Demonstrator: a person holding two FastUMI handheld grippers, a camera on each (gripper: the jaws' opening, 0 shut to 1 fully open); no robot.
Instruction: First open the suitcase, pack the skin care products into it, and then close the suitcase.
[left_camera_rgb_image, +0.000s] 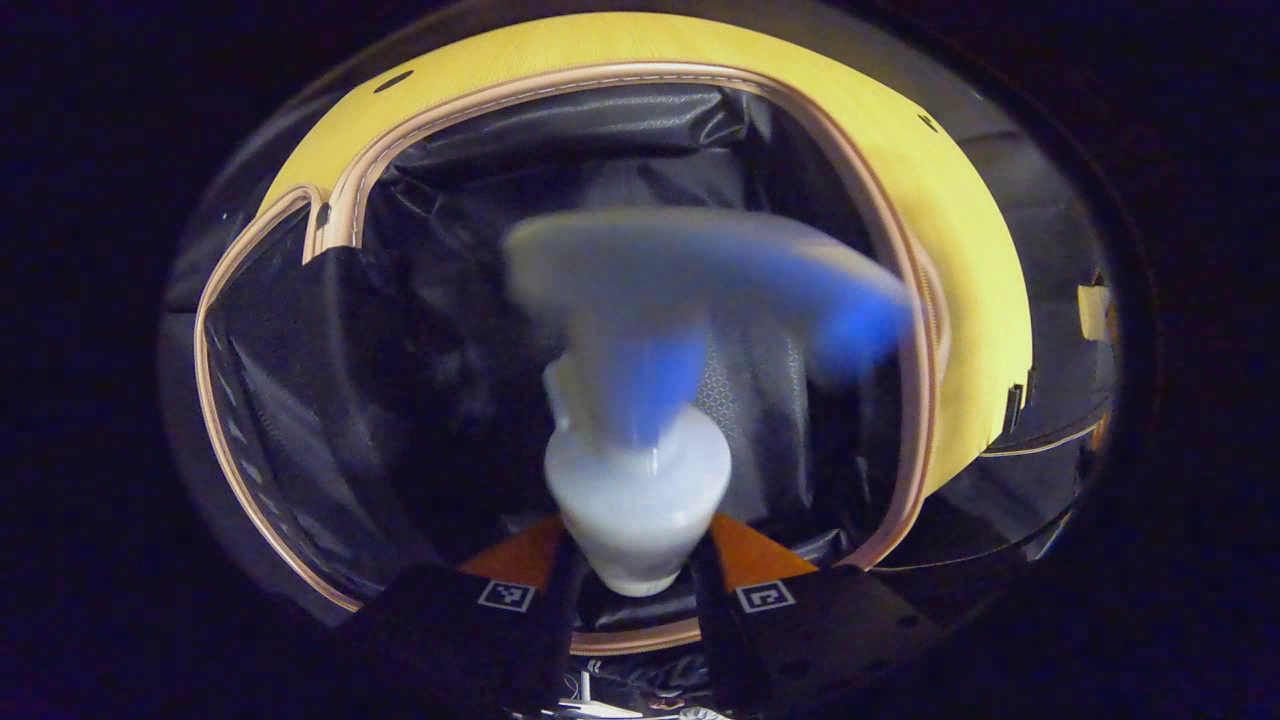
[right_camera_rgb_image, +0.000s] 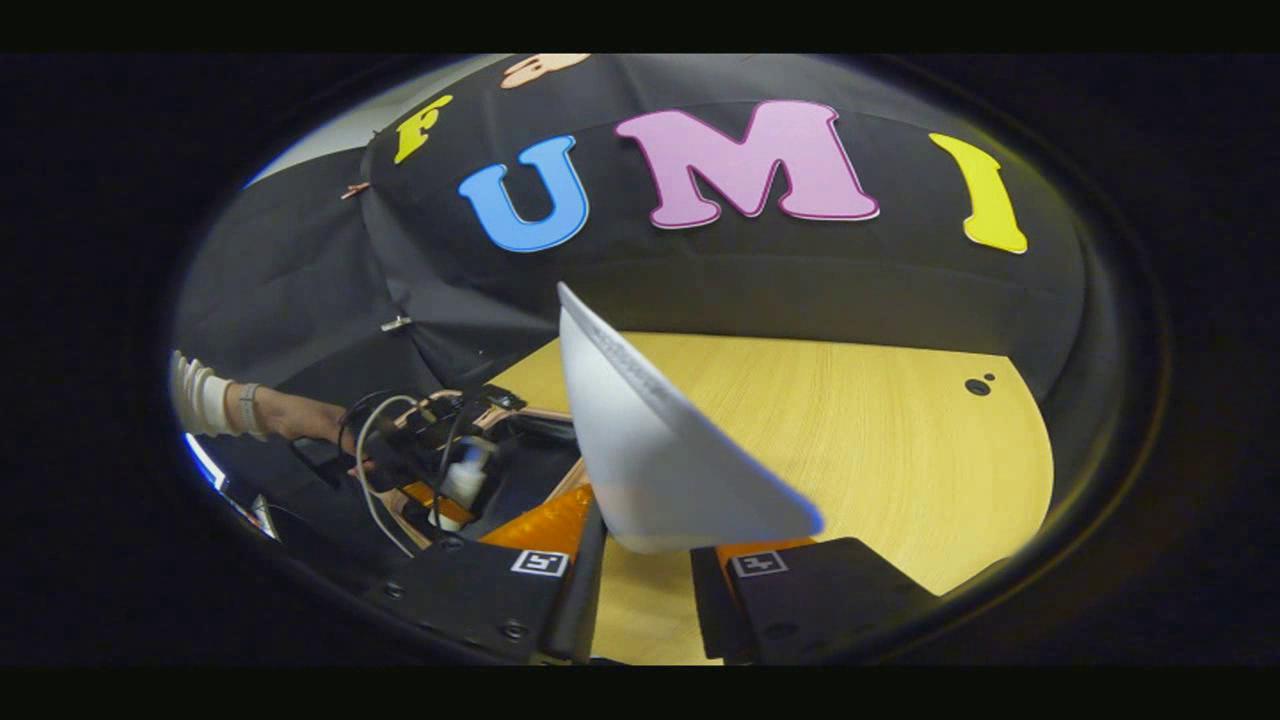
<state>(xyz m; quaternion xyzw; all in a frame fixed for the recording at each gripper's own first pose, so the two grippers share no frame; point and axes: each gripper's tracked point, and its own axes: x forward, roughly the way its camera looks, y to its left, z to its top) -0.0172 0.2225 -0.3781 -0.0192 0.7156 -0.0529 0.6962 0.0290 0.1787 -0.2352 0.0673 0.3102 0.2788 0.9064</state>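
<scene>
The open suitcase (left_camera_rgb_image: 905, 300) shows a pale zipper rim and black lining (left_camera_rgb_image: 300, 420) in the left gripper view. My left gripper (left_camera_rgb_image: 635, 575) is shut on a white tube with blue print (left_camera_rgb_image: 640, 480), gripped near its rounded cap end. The tube's flat end is blurred above the suitcase's interior. In the right gripper view my right gripper (right_camera_rgb_image: 648, 560) is shut on another white tube (right_camera_rgb_image: 650, 440), crimped end up, above the wooden table (right_camera_rgb_image: 880, 440). Farther left there, the left gripper (right_camera_rgb_image: 440, 470) holds its tube (right_camera_rgb_image: 466, 480) over the suitcase (right_camera_rgb_image: 520, 460).
The suitcase lies on the yellow wooden table (left_camera_rgb_image: 960, 200). A hand and a white sleeve (right_camera_rgb_image: 215, 405) hold the left gripper, with a cable looping below. Two small dark holes (right_camera_rgb_image: 977, 386) mark the table's far right. Black cloth walls stand behind the table.
</scene>
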